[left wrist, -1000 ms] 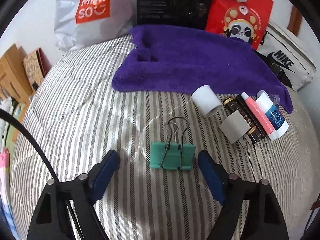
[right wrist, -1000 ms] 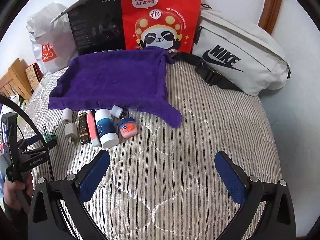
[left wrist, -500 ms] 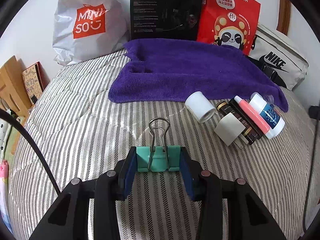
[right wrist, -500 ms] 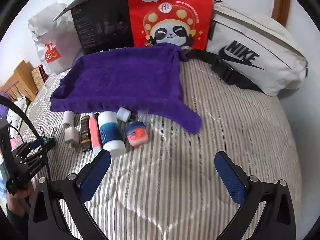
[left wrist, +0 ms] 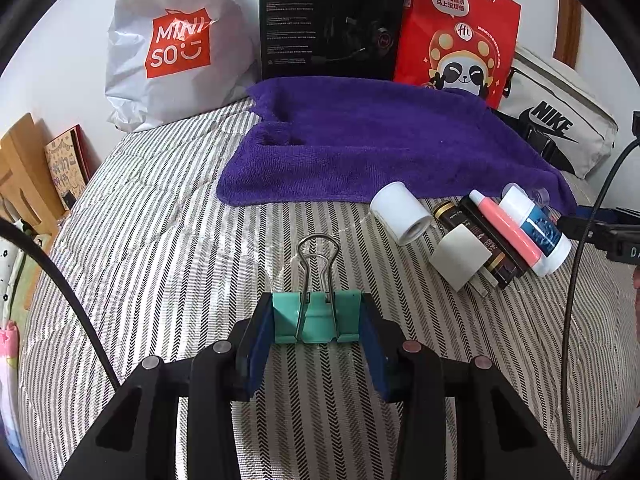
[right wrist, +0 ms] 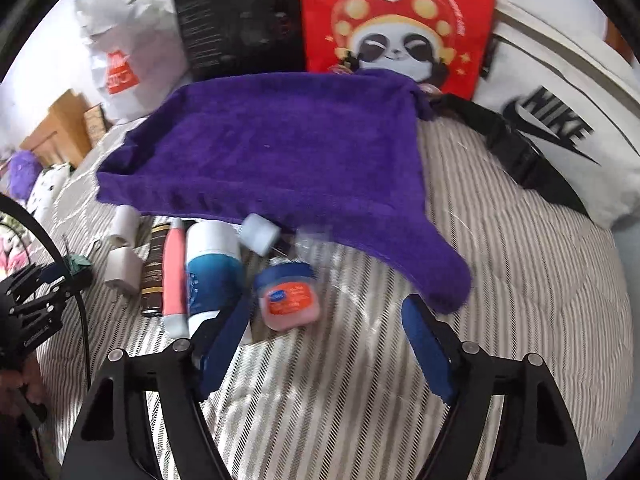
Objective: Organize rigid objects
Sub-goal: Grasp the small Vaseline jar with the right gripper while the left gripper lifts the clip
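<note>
- The left gripper (left wrist: pixel 316 320) pinched the green binder clip (left wrist: pixel 315 317) on the striped bedcover (left wrist: pixel 160 240), at 6 o'clock of the purple towel (left wrist: pixel 380 140).
- The right gripper (right wrist: pixel 324 336) was closing, nothing pressed between its pads; the Vaseline jar (right wrist: pixel 289 296) sat just beyond, at its 11 o'clock.

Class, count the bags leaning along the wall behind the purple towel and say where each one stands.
3. The white Miniso bag stands at the left, the red panda bag right of the black box, and the white Nike bag lies at the far right. Others may be hidden.
</note>
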`<state>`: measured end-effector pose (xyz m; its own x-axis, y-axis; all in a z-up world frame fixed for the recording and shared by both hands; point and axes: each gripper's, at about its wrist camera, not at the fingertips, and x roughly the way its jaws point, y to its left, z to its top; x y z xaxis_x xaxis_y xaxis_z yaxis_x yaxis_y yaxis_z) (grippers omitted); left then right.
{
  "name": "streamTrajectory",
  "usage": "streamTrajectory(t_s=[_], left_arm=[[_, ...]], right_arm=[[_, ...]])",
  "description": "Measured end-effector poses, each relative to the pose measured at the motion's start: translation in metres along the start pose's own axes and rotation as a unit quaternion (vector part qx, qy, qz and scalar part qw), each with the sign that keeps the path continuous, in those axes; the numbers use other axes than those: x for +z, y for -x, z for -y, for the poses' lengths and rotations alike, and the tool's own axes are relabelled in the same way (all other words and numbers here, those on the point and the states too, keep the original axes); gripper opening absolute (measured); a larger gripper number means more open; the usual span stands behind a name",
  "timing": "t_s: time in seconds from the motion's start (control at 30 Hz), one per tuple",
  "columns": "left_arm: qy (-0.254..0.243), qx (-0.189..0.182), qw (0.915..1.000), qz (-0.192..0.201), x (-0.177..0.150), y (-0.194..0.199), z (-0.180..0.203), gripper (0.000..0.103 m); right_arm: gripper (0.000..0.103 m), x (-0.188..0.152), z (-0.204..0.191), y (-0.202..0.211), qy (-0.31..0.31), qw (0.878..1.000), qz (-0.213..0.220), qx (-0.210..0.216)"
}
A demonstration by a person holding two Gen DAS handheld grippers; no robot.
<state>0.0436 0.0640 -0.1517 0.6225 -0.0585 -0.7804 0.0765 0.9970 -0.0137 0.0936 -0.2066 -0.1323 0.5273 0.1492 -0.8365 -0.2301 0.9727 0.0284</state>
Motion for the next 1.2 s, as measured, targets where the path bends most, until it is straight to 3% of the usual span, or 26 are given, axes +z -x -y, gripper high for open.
streamTrajectory(t_s=[0.07,0.13,0.27,0.37,0.43,0.8,1.2], left_arm=[[0.0,0.0,1.0,0.0,0.0,0.0,0.0,0.04],[0.0,0.0,1.0,0.0,0.0,0.0,-0.001,0.04],[0.0,0.0,1.0,0.0,0.0,0.0,0.0,0.04],[0.0,0.0,1.0,0.0,0.0,0.0,0.0,0.04],[0.0,0.0,1.0,0.0,0.0,-0.001,0.001,0.04],[-0.002,0.001,1.0,0.001,0.0,-0.001,0.001,0.04],[0.007,-0.014,0.9999,-0.008,0.005,0.01,0.0,0.039]], right_arm=[[0.077,0.0,-0.005,-0.006,0.019,1.0,-0.004,-0.009],[0.066,0.001,-0.008,-0.01,0.027,1.0,-0.005,-0.003],[0.064,0.001,-0.01,-0.019,0.036,0.999,-0.01,-0.001],[0.055,-0.004,-0.015,-0.021,0.051,0.999,-0.003,0.001],[0.042,-0.006,-0.016,-0.018,0.056,0.998,-0.004,0.009],[0.036,-0.007,-0.01,-0.02,0.027,0.999,0.009,0.018],[0.036,-0.01,0.015,0.013,-0.022,0.999,0.015,0.039]])
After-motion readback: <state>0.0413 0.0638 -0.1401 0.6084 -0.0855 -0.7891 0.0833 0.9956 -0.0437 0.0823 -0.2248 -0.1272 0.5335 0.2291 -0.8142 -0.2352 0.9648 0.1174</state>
